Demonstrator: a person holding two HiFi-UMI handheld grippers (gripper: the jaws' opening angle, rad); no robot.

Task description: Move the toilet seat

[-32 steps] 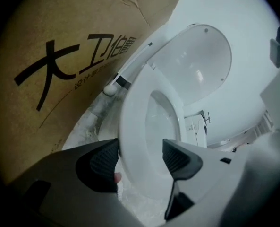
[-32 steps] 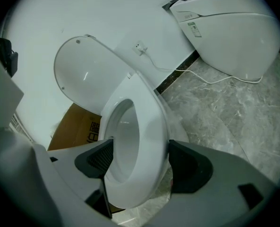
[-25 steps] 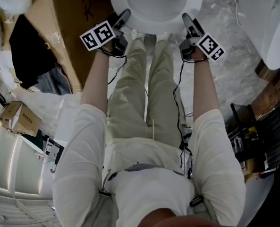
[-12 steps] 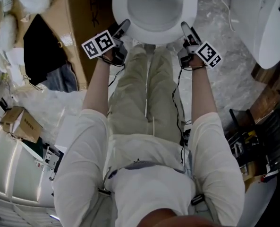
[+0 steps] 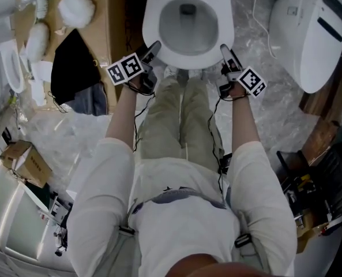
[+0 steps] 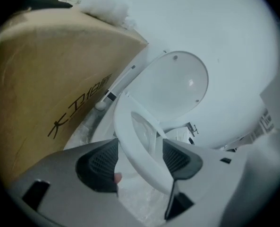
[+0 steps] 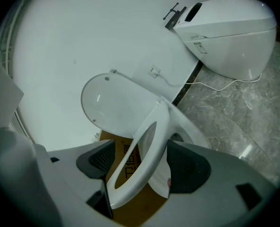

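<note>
The white toilet seat (image 5: 155,17) is a ring over the bowl, its front tilted up off the rim. My left gripper (image 5: 153,49) holds the ring's front left edge, and the seat (image 6: 140,151) fills the space between both dark pads. My right gripper (image 5: 224,51) holds the front right edge; its jaws have just been closing, with the seat (image 7: 142,161) between them and against the pads. Behind the seat the lid (image 6: 173,88) stands upright against the white wall.
A second white toilet (image 5: 304,34) stands on the marble floor at the right, with a white cable (image 7: 215,82) beside it. A large cardboard box (image 6: 45,89) is close on the left, with black cloth (image 5: 72,63) on it. The person's legs are right in front of the bowl.
Both grippers have risen together, and the front of the seat has come up with them. The head view has shifted, so the whole bowl now shows.
</note>
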